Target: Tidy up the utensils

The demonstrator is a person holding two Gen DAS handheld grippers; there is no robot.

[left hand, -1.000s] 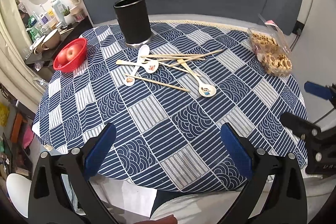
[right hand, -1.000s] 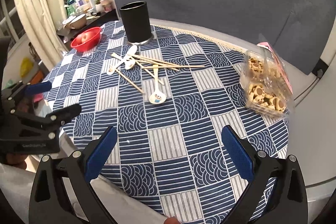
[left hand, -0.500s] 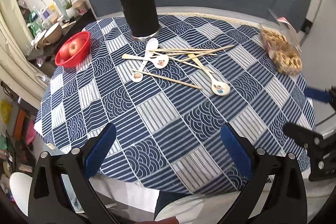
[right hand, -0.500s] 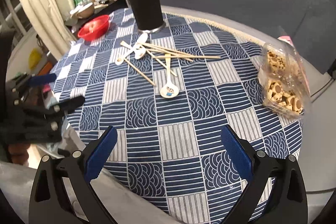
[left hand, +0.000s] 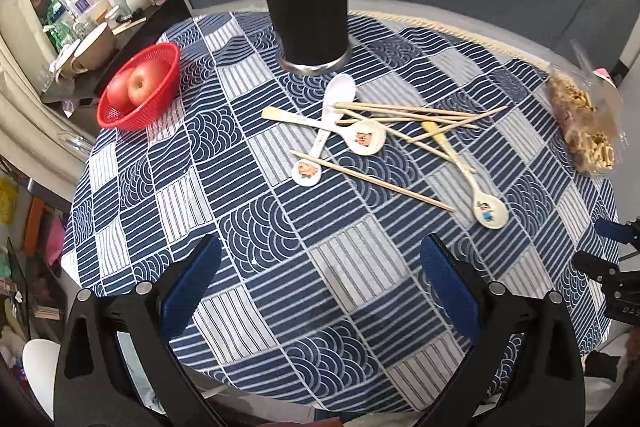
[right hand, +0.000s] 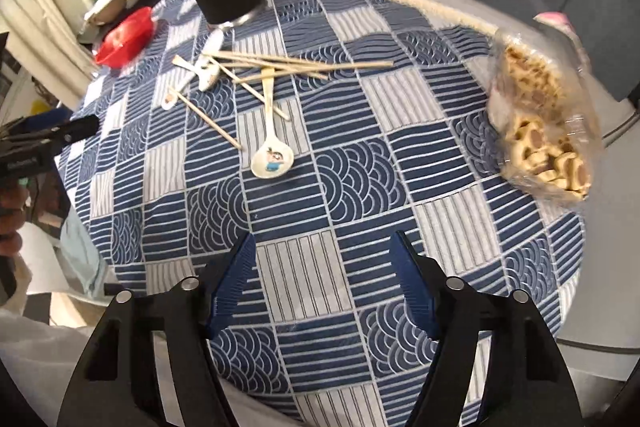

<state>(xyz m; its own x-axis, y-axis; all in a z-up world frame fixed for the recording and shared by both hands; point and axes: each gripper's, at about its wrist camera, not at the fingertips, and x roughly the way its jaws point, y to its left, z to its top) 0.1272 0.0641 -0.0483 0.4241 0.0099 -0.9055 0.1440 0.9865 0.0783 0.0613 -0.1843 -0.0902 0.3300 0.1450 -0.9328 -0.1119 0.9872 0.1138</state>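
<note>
Across your tabletop (left hand: 248,259), from left to right, a red basket (left hand: 140,89) is holding two apples, one black holder (left hand: 306,9) is standing upright at the far side, three spoons are lying crossed with roughly six chopsticks (left hand: 416,113) whose long axes are mostly running left to right, and one snack bag (left hand: 582,125) is sitting at the right edge. The nearest spoon (left hand: 478,187) is pointing its bowl toward you, handle running away. Your left gripper (left hand: 320,283) and right gripper (right hand: 322,283) are both hovering released over the near edge, fingers spread around nothing.
</note>
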